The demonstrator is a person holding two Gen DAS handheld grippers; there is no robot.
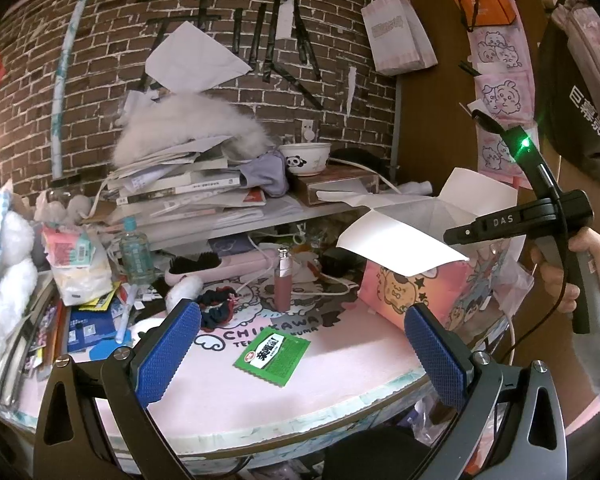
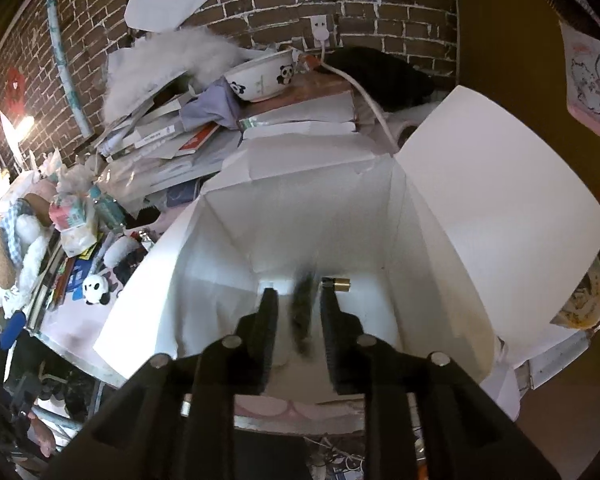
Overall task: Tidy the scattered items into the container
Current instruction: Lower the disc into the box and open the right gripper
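The white box (image 2: pixel 440 216) stands open under the right gripper (image 2: pixel 296 300), whose narrow jaws have a blurred dark thing (image 2: pixel 302 320) between them, long axis running away from the camera. A green packet (image 1: pixel 272 356) with white writing lies flat on the pink desk (image 1: pixel 340 376) reading "CHIIKAWA", between the left gripper's (image 1: pixel 302 350) wide jaws.

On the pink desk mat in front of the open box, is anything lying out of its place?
Yes. A green snack packet lies flat and askew on the pink desk mat, outside the box. A dark scrunchie lies loose farther back, near an upright lip gloss tube.
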